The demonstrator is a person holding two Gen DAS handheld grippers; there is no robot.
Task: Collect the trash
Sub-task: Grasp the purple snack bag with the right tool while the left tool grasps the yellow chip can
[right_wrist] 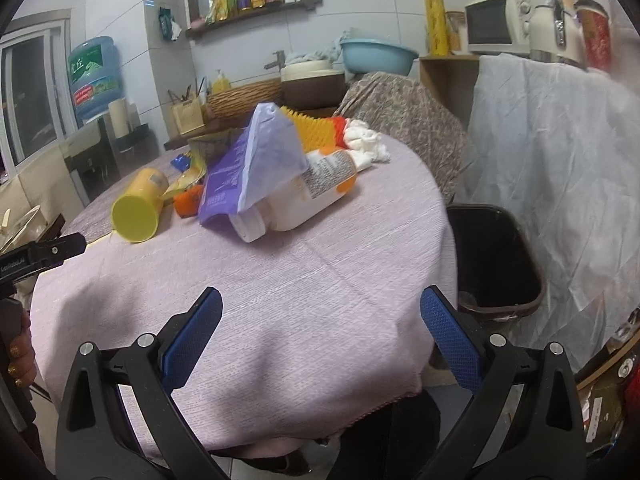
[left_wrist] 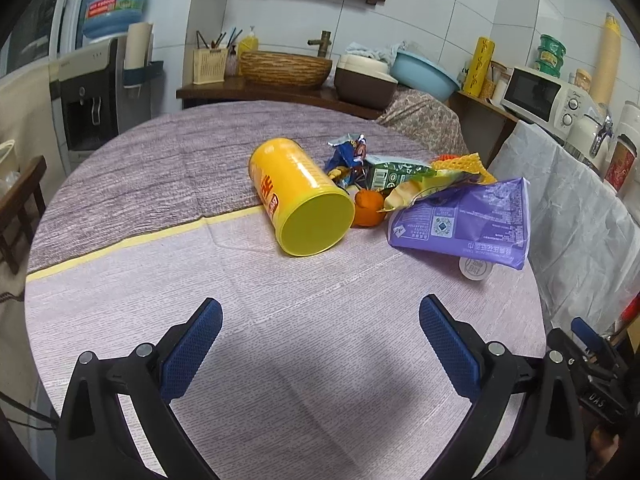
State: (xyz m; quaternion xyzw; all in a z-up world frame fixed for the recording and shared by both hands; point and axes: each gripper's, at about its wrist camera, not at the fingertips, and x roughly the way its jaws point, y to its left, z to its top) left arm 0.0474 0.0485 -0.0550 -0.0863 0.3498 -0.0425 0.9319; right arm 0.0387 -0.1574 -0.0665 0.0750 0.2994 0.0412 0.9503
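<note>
My left gripper [left_wrist: 320, 316] and right gripper [right_wrist: 320, 306] hover with jaws wide and empty, set to take litter. The trash lies heaped mid-table: yellow cardboard canister [left_wrist: 298, 196] on its side, purple plastic pouch [left_wrist: 466, 222] draped over a white plastic bottle [right_wrist: 298, 196]. The dark plastic bin [right_wrist: 496, 258] stands beside the table, within dropping reach.

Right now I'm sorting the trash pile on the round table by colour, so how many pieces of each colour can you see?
Yellow: 2, the lying yellow cardboard canister and the yellow foam net sleeve
Purple: 1, the flat purple plastic pouch
White: 2, the lying white plastic bottle and the crumpled white tissue
Orange: 1, the orange peel
Green: 1, the green carton
Blue: 1, the blue foil wrapper
Total: 8
</note>
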